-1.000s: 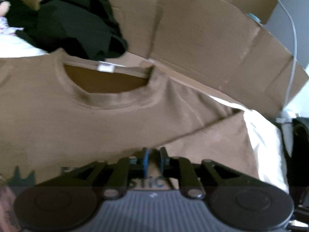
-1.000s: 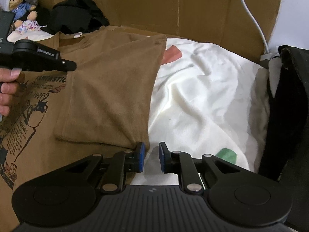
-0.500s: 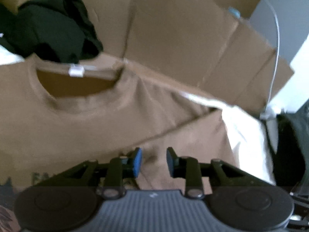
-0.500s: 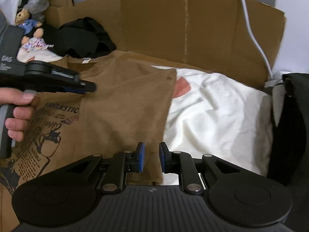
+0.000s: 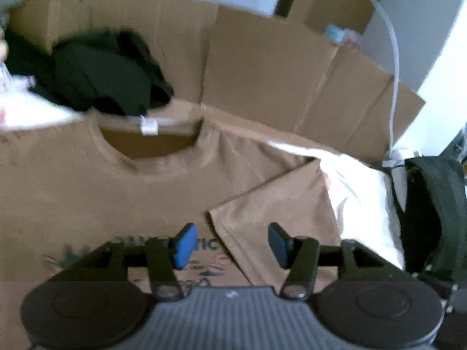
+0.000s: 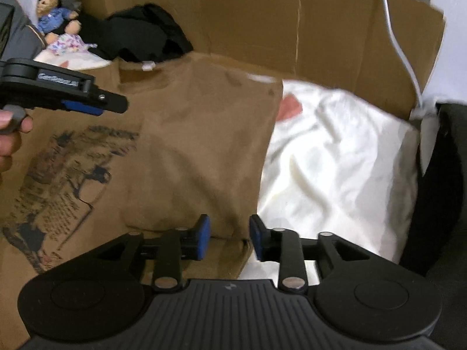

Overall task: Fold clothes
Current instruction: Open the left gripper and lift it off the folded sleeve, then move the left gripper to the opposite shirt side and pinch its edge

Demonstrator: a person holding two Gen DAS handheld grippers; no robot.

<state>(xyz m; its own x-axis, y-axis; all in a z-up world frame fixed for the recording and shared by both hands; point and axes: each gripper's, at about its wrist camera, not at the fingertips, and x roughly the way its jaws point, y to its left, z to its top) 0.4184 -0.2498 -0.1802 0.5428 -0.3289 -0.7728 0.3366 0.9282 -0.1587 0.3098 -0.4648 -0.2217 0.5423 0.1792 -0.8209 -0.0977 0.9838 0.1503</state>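
Observation:
A brown T-shirt (image 5: pixel 102 192) lies flat with its collar (image 5: pixel 151 157) at the far side and a dark print on the chest. Its right sleeve (image 5: pixel 277 204) is folded inward over the body. My left gripper (image 5: pixel 230 242) hangs open above the sleeve's hem, with nothing between its blue pads. In the right wrist view the same shirt (image 6: pixel 189 151) shows its folded right edge. My right gripper (image 6: pixel 229 240) is open at the shirt's lower right corner, holding nothing. The left gripper (image 6: pixel 113 106) appears there too, held by a hand over the print (image 6: pixel 67 175).
A white sheet (image 6: pixel 335 160) covers the surface to the right of the shirt. Cardboard walls (image 5: pixel 262 73) stand behind. A black garment pile (image 5: pixel 96 75) and soft toys (image 6: pixel 58 26) sit at the back left. A dark bag (image 5: pixel 432 210) and a white cable (image 6: pixel 397 38) are on the right.
My left gripper opened from shut and let go of the sleeve, which now lies folded on the shirt. My right gripper opened wider. Both grippers lifted and drew back a little.

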